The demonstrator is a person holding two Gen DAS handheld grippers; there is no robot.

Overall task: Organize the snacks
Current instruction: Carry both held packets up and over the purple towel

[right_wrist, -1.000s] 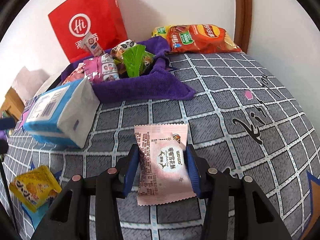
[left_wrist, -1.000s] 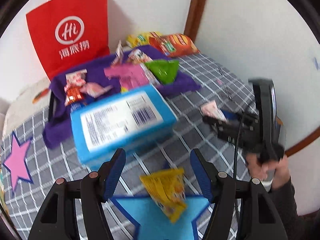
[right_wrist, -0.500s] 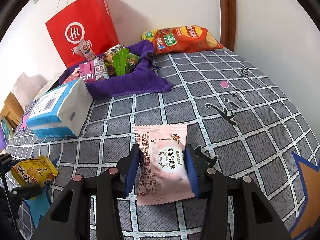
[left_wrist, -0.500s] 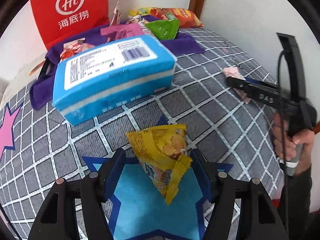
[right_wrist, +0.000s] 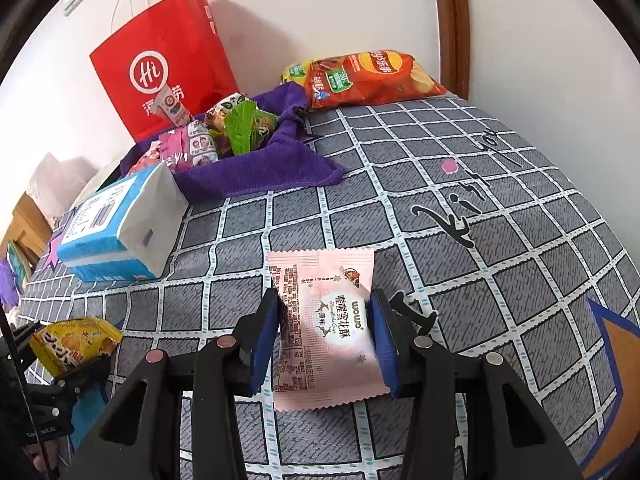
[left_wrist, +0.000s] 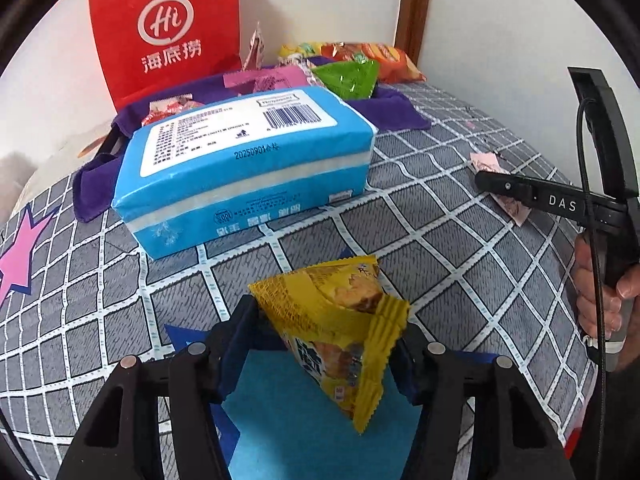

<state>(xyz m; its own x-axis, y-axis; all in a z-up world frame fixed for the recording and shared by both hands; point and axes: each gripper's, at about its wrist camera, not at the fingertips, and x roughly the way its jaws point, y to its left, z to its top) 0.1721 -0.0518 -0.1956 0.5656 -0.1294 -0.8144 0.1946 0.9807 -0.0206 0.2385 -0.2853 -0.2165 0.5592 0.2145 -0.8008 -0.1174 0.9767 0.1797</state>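
Note:
A yellow snack packet (left_wrist: 320, 304) stands between the blue pads of my left gripper (left_wrist: 325, 322), over a blue star on the bed cover. The jaws are closing, and both pads touch the packet and pinch it. In the right wrist view the same yellow packet (right_wrist: 76, 340) shows at the lower left. My right gripper (right_wrist: 324, 308) is shut on a pink snack packet (right_wrist: 316, 272), just above the grey checked cover. From the left wrist view, the right gripper (left_wrist: 504, 192) reaches in from the right with the pink packet (left_wrist: 486, 160) at its tip.
A blue tissue pack (left_wrist: 248, 160) lies just beyond the yellow packet. Behind it a purple cloth basket (left_wrist: 392, 112) holds several snacks. A red paper bag (left_wrist: 168, 32) leans on the wall. An orange chips bag (right_wrist: 368, 76) lies in the far corner.
My left gripper came down over the yellow packet and its jaws narrowed onto it. The right gripper kept its hold on the pink packet and barely shifted.

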